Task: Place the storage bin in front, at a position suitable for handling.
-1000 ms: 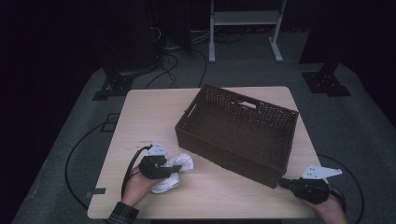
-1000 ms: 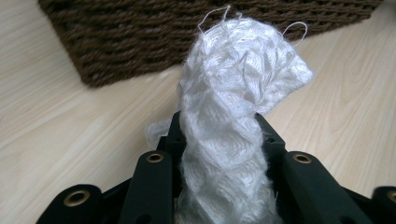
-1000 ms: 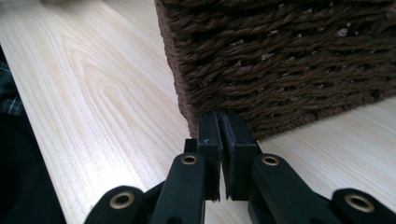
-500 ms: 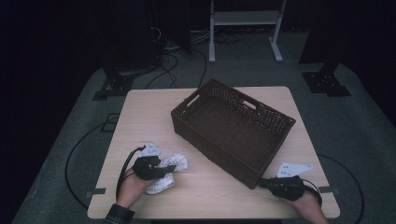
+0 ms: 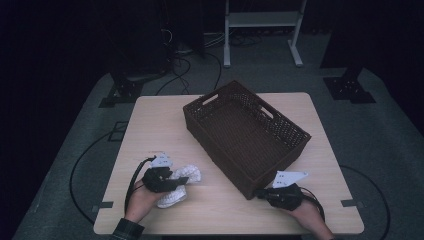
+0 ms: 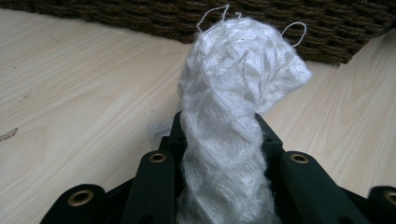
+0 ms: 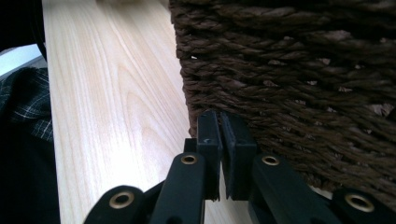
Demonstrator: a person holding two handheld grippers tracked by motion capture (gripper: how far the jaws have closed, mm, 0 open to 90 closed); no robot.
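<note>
Hard to see: from the high view the right gripper (image 5: 260, 193) meets the basket (image 5: 245, 132) at its near corner, contact lost in shadow.
Cut off: the cloth (image 6: 233, 116) runs out of the bottom edge in the left gripper view.
Close-up gain: the right gripper view shows its jaws pressed together, nothing between them, tips right at the woven wall.
Left gripper (image 5: 177, 181): pinching the white cloth; the bundle bulges past the fingertips (image 6: 270, 135).
Cloth location: on the table (image 5: 160, 120), near-left, just beside the basket's long side.
Basket: sits slantwise across the table's middle.
</note>
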